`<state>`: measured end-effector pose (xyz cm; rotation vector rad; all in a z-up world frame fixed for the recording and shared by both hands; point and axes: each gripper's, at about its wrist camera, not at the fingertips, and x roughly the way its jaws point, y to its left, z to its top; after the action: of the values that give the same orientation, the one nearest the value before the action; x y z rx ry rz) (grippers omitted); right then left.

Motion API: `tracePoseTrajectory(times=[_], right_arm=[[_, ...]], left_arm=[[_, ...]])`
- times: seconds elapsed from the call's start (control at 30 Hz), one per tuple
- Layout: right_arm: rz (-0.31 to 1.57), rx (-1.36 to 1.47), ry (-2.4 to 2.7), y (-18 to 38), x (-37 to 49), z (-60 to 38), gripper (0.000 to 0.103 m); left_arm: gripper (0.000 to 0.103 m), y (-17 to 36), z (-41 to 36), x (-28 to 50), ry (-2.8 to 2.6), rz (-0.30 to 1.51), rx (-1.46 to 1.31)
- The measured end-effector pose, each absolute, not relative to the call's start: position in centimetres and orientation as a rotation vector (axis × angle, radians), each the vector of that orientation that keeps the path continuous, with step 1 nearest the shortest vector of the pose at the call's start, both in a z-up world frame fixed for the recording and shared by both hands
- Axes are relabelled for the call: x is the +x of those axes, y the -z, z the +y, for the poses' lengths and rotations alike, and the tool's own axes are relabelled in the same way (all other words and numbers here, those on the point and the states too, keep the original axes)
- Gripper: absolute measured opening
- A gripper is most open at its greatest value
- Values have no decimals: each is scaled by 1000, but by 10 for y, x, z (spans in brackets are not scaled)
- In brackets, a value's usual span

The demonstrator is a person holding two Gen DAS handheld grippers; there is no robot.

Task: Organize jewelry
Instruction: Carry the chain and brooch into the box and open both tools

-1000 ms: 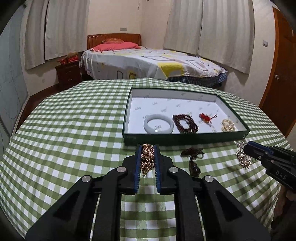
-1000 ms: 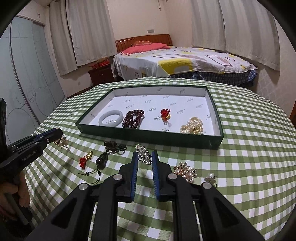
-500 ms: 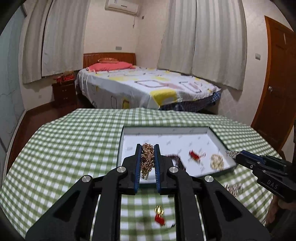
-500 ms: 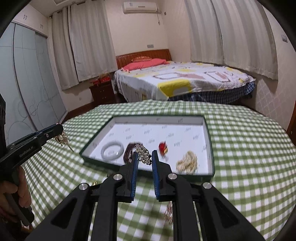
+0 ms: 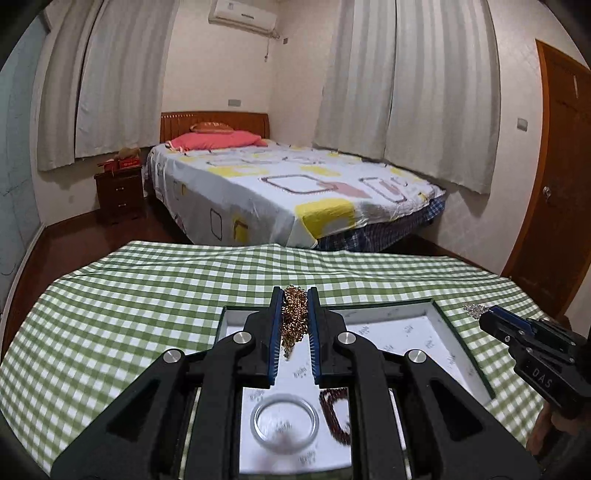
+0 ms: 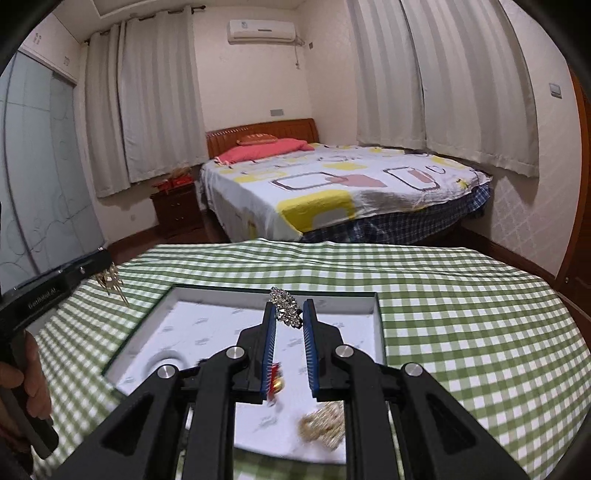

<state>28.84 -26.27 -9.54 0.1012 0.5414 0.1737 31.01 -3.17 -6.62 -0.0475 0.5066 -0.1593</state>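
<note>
A round table (image 5: 110,314) under a green check cloth is seen, and behind it a bedroom: a bed (image 5: 288,188) with a red pillow (image 5: 216,139), a nightstand (image 5: 120,192), pale curtains (image 5: 402,85), an air conditioner (image 5: 242,16) high on the wall, and a wooden door (image 5: 554,177) at the right.

A green tray (image 6: 380,332) with a white lining is set on the cloth, its rim raised all round. Wide bare cloth is shown past the far rim and to the tray's right, running to the table's curved edge; dark floor lies between table and bed.

The left gripper (image 5: 294,321) is held above the tray, pinched on a gold chain (image 5: 293,319) that dangles between the blue pads. Below it a pale bangle (image 5: 284,421) and a dark bead bracelet (image 5: 336,413) are seen lying inside the tray, near each other.

The right gripper (image 6: 290,314) is also held over the tray, near the far rim, pressed onto a rhinestone brooch (image 6: 286,304) caught at the tips. A red charm (image 6: 275,380) and a blurred pearl cluster (image 6: 325,424) are seen on the lining under it.
</note>
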Motion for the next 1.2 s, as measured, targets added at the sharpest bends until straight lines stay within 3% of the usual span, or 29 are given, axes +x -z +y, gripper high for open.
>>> tracePoseTrajectory(times=[0.4,0.7,0.97,1.03,1.2], right_arm=[[743,78,-143,156,342,-274,16],[831,71,-146,167,351,-273,16],[854,78,-154,173,349,-275,17],[839,80,-155,170,348,-275,22],[777,79,-156,154,338,-274,25]], left_arm=[[13,155,-37,389,133,792,-41],[14,170,-35,398,121,881,-35],[35,168,-38,399,123,874,-38],[44,166,-37,395,121,860,-42],[51,154,-34,379,126,787,-42]])
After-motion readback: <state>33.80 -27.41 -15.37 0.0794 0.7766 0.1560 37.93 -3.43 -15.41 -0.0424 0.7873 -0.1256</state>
